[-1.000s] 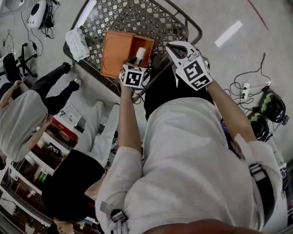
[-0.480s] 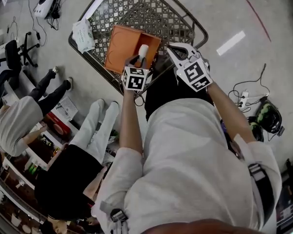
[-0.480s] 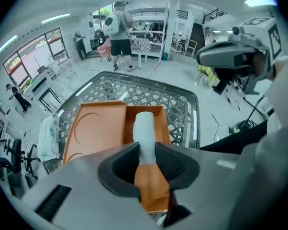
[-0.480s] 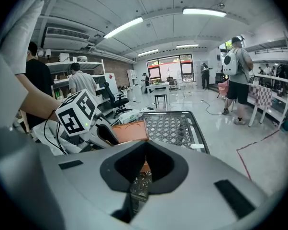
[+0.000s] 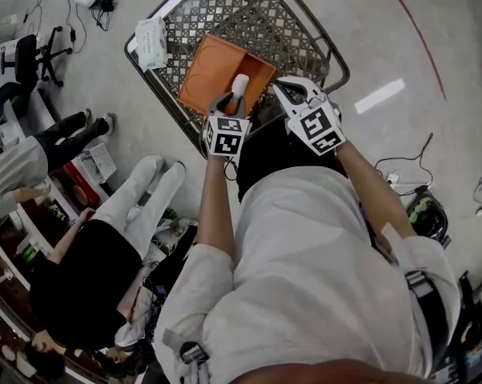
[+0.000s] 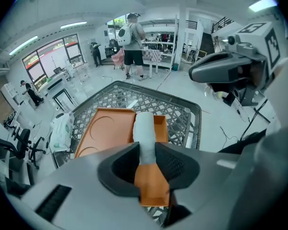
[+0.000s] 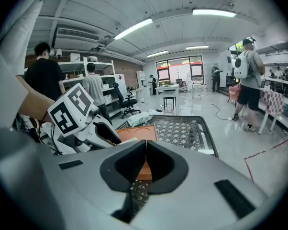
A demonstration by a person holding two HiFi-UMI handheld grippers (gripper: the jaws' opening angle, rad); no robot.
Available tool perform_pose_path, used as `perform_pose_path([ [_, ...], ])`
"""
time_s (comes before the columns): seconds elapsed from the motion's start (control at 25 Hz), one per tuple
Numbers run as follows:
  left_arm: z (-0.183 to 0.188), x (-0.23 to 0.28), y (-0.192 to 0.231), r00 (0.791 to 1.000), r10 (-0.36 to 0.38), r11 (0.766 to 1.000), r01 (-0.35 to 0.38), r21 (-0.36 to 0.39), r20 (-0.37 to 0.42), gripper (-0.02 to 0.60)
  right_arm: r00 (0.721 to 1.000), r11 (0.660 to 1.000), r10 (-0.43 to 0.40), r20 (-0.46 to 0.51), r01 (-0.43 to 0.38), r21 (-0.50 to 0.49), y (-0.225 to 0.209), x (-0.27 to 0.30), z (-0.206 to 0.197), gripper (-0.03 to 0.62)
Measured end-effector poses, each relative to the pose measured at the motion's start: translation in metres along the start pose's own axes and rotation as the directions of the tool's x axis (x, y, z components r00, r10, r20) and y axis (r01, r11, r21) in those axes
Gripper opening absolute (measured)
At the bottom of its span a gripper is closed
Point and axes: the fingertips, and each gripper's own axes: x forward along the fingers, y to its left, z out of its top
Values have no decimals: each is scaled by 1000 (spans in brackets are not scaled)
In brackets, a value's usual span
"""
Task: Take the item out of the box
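The left gripper clamped a smooth white cylindrical item above the flat orange box; the right gripper was closed.

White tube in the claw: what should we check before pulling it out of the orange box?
1. Left claw shut on the white tube: ok.
2. Tube sits in the middle between the jaws: ok.
3. Tube already clear of the orange box: cannot tell.
4. Right claw shut, empty and off to the side: ok.
5. Box rests inside the cart: ok.
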Motion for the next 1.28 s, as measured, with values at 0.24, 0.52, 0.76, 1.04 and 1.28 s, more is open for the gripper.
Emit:
perform_pose_path([
  [0.24, 4, -27, -3, 996, 68, 995, -63, -81, 64, 110, 999, 999, 39, 20, -39, -21, 9, 0, 18, 5],
  [0.52, 8, -58, 3, 969, 199, 963, -166, -213, 144, 110, 993, 993, 108, 44, -106, -52, 24, 3, 36, 5],
  [0.76, 11, -89, 9, 933, 304, 913, -228, -338, 192, 110, 986, 984, 159, 52, -154, -86, 37, 10, 44, 5],
  [1.04, 18, -122, 12, 880, 409, 865, -290, -410, 241, 110, 979, 978, 191, 76, -183, -100, 54, 13, 59, 5],
  [1.28, 18, -149, 22, 811, 502, 815, -327, -479, 300, 110, 976, 976, 196, 95, -185, -118, 65, 15, 69, 5],
])
